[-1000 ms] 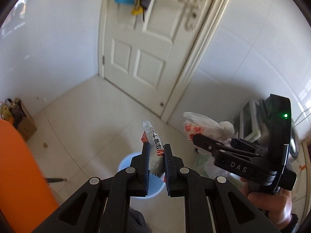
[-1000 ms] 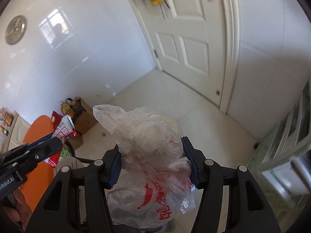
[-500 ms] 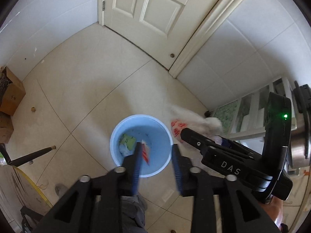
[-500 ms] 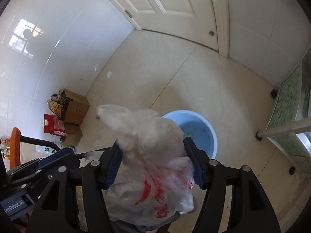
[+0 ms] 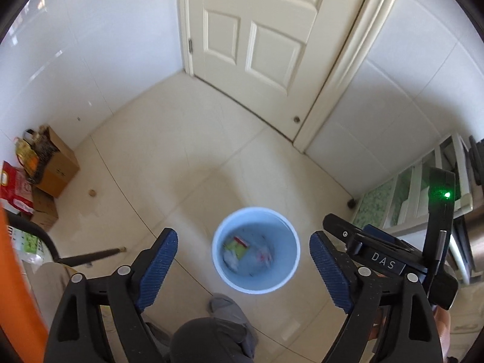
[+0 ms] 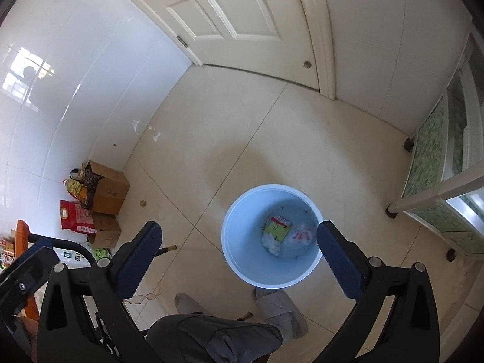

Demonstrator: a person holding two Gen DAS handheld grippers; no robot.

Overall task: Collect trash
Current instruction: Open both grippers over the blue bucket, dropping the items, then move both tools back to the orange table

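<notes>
A light blue bin (image 5: pixel 256 249) (image 6: pixel 270 236) stands on the tiled floor below both grippers. Inside lie a green and yellow wrapper (image 6: pixel 276 227), a crumpled white plastic bag with red print (image 6: pixel 299 236) and a red-edged wrapper (image 5: pixel 263 254). My left gripper (image 5: pixel 243 249) hangs over the bin, its jaws opening wide with nothing between them. My right gripper (image 6: pixel 239 243) is also above the bin, jaws opening to full width, empty. The right gripper's body (image 5: pixel 384 260) shows at the right of the left wrist view.
A white door (image 5: pixel 257 30) closes the far corner. Cardboard boxes (image 6: pixel 107 192) and a red bag (image 6: pixel 75 214) sit by the left wall. A glass-fronted cabinet (image 6: pixel 435 187) stands at right. The person's grey slippers (image 6: pixel 279 308) and knee (image 5: pixel 211 341) are just before the bin. An orange chair (image 5: pixel 15 287) is at left.
Both grippers tilted down over the bin and spread their jaws. The snack wrapper left the left gripper and the plastic bag left the right one; both now lie in the bin.
</notes>
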